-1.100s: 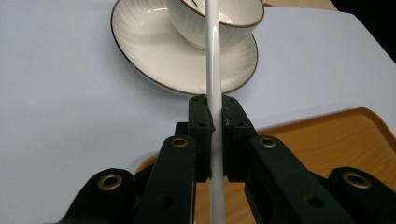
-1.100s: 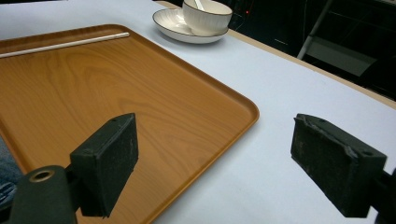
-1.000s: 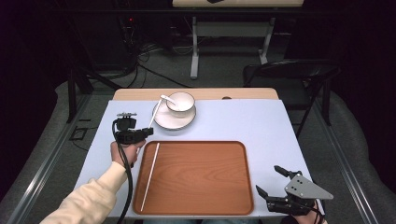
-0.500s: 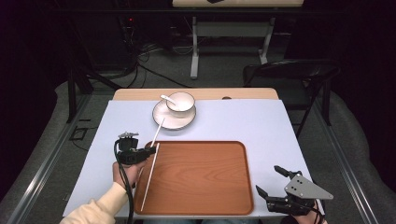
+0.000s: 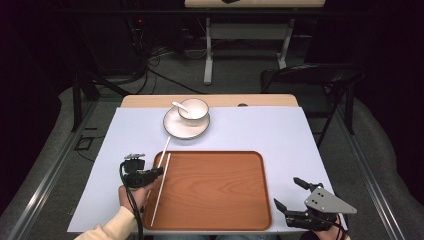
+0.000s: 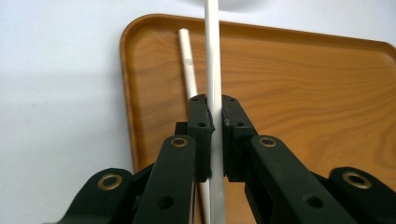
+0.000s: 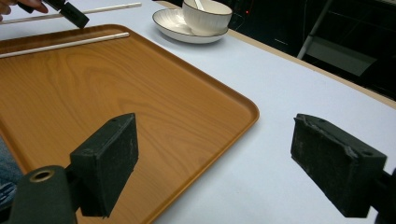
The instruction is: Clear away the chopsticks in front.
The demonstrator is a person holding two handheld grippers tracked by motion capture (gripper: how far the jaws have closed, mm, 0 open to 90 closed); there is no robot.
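At nine o'clock over the tray (image 5: pixel 210 195), left tongs (image 6: pixel 214 122) pinch one chopstick (image 6: pixel 212 56), apparently to join its mate (image 6: pixel 187 70); right tongs (image 7: pixel 229 158) gape empty.

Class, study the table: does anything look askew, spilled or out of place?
Nothing spilled or damaged. One white chopstick lies on the tray; its partner is clamped in the left tool, angled across the tray's edge.

you see a smooth wood-grain tray (image 5: pixel 210 190), a glossy white ceramic-looking bowl (image 5: pixel 193 108), and matt black rough-faced gripper pads (image 7: pixel 109 158).
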